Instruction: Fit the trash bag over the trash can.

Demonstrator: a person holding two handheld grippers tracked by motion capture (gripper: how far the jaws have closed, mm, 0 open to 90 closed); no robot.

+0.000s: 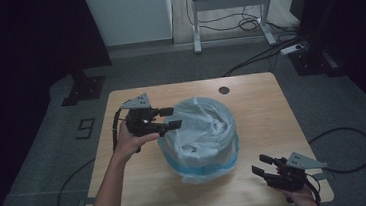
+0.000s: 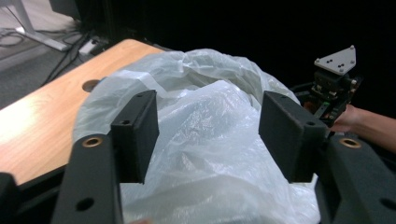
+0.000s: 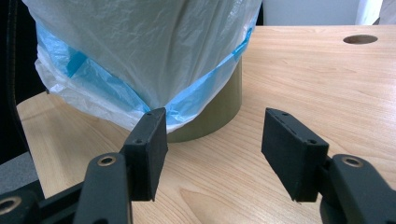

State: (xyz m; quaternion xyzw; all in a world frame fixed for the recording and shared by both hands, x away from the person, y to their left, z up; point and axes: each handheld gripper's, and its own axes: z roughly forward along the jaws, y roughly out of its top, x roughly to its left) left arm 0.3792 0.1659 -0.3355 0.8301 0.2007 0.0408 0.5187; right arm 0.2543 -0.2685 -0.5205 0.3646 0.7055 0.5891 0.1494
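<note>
left gripper (image 1: pixel 172 118) spread at the bag (image 1: pixel 201 131) rim, ready to tuck; right gripper (image 1: pixel 263 169) spread, waiting low beside the bin (image 3: pixel 210 116).

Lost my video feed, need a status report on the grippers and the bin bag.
Left gripper open at bag rim, nothing pinched. Right gripper open, low beside the bin, apart from it. Bag draped over bin. Nothing in the way.

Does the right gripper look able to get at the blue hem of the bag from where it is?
Probably yes. The right gripper has its jaws open and empty, facing the blue hem low on the bin, with just bare table between them.
</note>
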